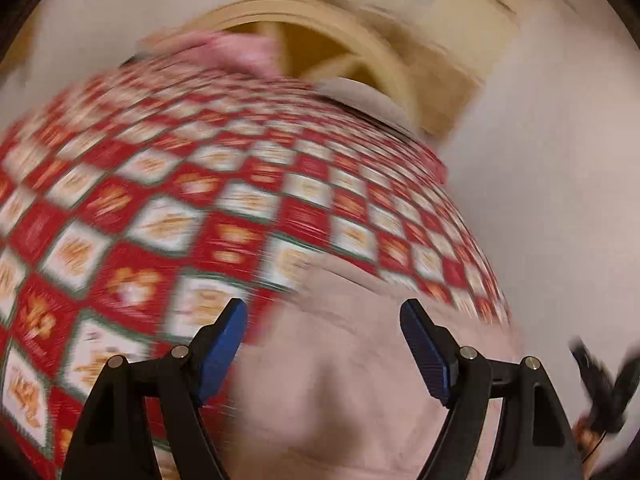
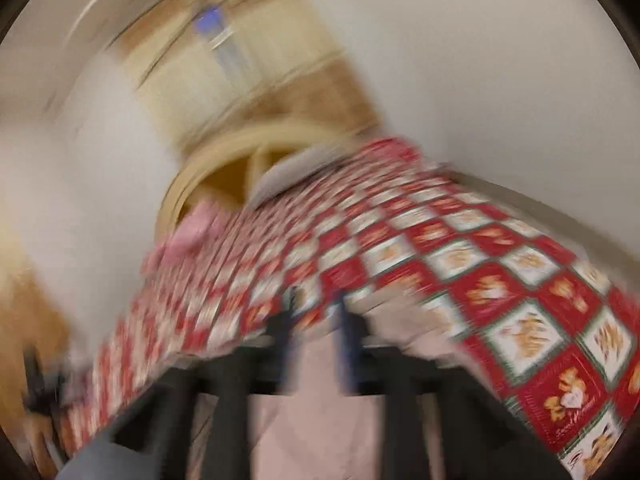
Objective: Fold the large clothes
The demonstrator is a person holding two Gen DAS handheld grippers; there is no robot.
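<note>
A pale pink garment (image 1: 340, 380) lies on a table covered with a red-and-white checked cloth (image 1: 160, 200). My left gripper (image 1: 324, 308) hangs just above the garment, its blue pads (image 1: 224, 344) wide apart and nothing pressed between them. In the right wrist view, which is heavily blurred, my right gripper (image 2: 318, 304) sits low over the same garment (image 2: 316, 420). Its fingers stand close together and pink fabric shows in the narrow gap, but the blur hides any grip. The right gripper (image 1: 604, 388) also shows as a dark smear at the garment's right edge.
At the table's far end lie a bunched pink cloth (image 1: 236, 54) and a flat grey-beige item (image 1: 360, 96). Behind them stands a round-backed wooden chair (image 1: 384, 64), with a pale wooden cabinet (image 2: 248, 80) and white walls beyond. The checked cloth (image 2: 480, 280) runs to the right.
</note>
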